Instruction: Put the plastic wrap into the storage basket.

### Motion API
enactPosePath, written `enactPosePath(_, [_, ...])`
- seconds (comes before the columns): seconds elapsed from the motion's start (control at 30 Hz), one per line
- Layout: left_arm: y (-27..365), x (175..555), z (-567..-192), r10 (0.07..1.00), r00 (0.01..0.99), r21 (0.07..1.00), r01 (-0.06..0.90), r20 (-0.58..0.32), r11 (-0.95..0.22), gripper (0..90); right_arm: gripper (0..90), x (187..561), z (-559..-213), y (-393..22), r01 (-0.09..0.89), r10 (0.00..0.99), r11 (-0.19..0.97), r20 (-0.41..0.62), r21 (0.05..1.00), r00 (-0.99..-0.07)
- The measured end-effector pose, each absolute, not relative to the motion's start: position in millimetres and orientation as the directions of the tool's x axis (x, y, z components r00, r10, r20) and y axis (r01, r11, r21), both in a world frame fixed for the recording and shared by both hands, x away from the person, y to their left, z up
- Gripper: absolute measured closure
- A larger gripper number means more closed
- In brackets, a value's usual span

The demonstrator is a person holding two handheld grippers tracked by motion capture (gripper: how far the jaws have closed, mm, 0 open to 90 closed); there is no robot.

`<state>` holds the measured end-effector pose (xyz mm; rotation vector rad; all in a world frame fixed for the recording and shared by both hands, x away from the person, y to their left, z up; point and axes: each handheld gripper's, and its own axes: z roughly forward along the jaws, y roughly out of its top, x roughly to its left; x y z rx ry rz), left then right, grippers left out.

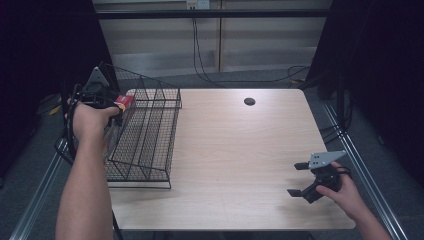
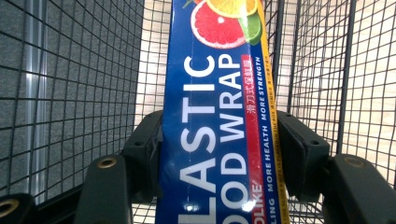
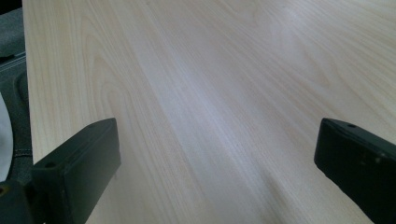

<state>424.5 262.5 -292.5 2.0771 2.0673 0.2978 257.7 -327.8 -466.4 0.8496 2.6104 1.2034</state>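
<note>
A long blue box of plastic food wrap point(image 2: 219, 116) with citrus pictures stands between the jaws of my left gripper point(image 2: 219, 149), which is shut on it. In the high view its red end point(image 1: 125, 102) shows at the left gripper point(image 1: 107, 107), over the left side of a black wire basket point(image 1: 145, 135). Wire mesh point(image 2: 70, 93) surrounds the box on both sides. My right gripper point(image 1: 299, 179) rests open near the table's front right corner, its jaws wide apart over bare wood point(image 3: 210, 116).
The light wooden table point(image 1: 240, 150) has a small dark round hole point(image 1: 249, 101) near its back edge. The basket takes up the table's left end. Cables run along the floor behind the table. Metal rails flank both sides.
</note>
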Motion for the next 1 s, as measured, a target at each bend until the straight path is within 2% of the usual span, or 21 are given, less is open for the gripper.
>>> enactPosePath(0.1, [264,423,-288,1.0,0.01,0.313,0.95,-0.021,-0.003,40.6,0.1,258,-467,-328,0.434,0.548,0.52,0.103,0.735,-0.83])
enactPosePath(0.2, [265,422,-288,0.999,0.021,0.302,0.953,-0.024,-0.013,41.2,0.1,258,-467,-327,0.431,0.547,0.524,0.098,0.734,-0.832])
enactPosePath(0.53, [265,418,-276,0.999,0.023,0.334,0.943,-0.039,-0.009,37.0,0.1,258,-466,-326,0.431,0.544,0.526,0.099,0.733,-0.833])
enactPosePath(0.83, [248,415,-263,0.994,0.091,0.393,0.917,-0.054,-0.063,25.8,0.1,257,-465,-328,0.432,0.547,0.522,0.1,0.736,-0.831])
enactPosePath(1.0, [236,414,-257,0.989,0.132,0.418,0.904,-0.071,-0.091,22.7,0.1,257,-465,-328,0.432,0.549,0.518,0.1,0.739,-0.83])
